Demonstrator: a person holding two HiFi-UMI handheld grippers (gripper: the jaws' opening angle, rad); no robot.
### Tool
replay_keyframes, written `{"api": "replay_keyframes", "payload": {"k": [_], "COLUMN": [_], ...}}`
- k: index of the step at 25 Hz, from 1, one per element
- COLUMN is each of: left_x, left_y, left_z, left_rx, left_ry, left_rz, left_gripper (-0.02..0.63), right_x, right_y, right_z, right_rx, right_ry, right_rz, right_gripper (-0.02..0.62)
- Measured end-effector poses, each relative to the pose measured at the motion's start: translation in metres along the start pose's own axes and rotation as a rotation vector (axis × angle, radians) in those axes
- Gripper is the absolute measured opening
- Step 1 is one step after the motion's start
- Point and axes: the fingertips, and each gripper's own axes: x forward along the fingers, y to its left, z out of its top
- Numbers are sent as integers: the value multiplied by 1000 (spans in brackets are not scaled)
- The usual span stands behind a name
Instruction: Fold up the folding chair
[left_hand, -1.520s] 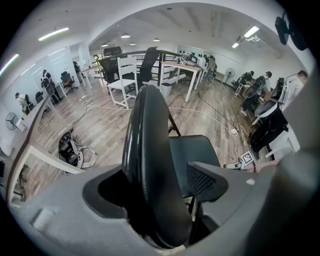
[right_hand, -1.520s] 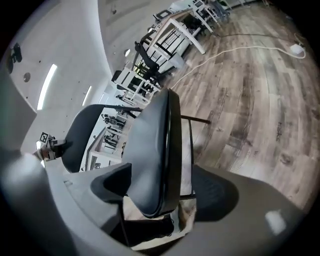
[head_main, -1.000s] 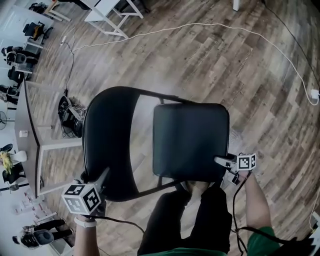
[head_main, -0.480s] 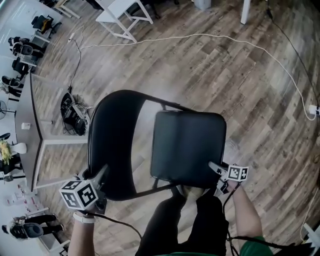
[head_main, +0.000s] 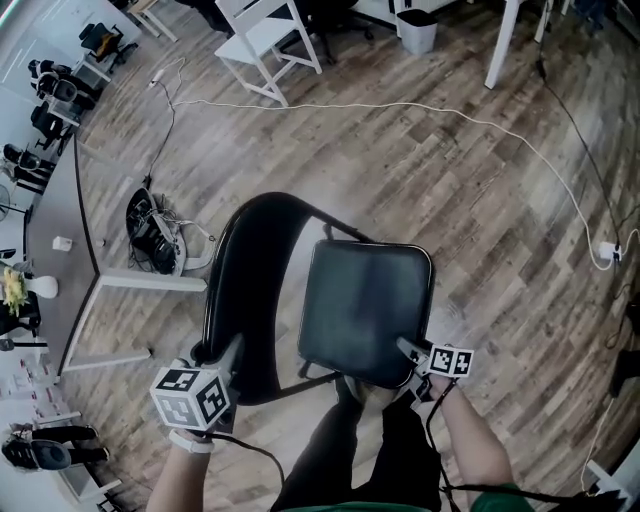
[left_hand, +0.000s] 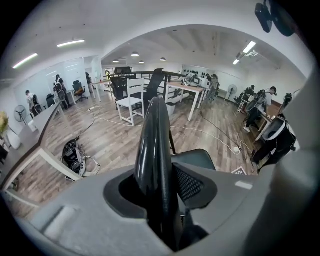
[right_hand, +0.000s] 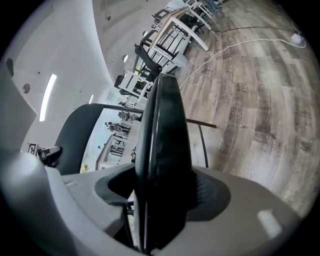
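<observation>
A black folding chair stands on the wood floor in the head view, its backrest (head_main: 245, 300) to the left and its padded seat (head_main: 365, 310) to the right. My left gripper (head_main: 230, 352) grips the backrest's near edge; in the left gripper view that edge (left_hand: 154, 145) fills the gap of the left gripper (left_hand: 161, 180). My right gripper (head_main: 405, 349) holds the seat's near right corner, and the seat's edge (right_hand: 162, 140) sits between the pads of the right gripper (right_hand: 162, 187). Both pairs of jaws have just been closing onto the chair.
The person's legs (head_main: 370, 440) stand right behind the chair. A desk (head_main: 60, 250) and a tangle of cables (head_main: 150, 235) lie to the left. A white cable (head_main: 400, 105) crosses the floor beyond to a plug (head_main: 605, 250). A white chair (head_main: 265, 35) and a bin (head_main: 418, 28) stand far back.
Both jaws have closed onto the chair's edges. The right gripper has shifted left and down in the picture. The chair looks smaller, with backrest and seat closer together.
</observation>
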Motion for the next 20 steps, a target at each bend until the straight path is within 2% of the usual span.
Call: {"api": "replay_keyframes", "payload": {"k": [3,7,20], "left_x": [-14,-28,-60], "left_y": [5,12,35], "left_z": [7,15,33], "left_rx": [8,13,35], "left_ry": [6,2,-5], "left_rz": [10,11,19], "left_gripper": [160,158,150], "right_x": [-2,2,16], "right_y": [36,74,162], "right_z": [-2,-4,-13], "right_rx": [-2,-23,-69], "right_ry": [7,15,28], "right_rz": [-14,-77,-264], "right_gripper": [287,270,265]}}
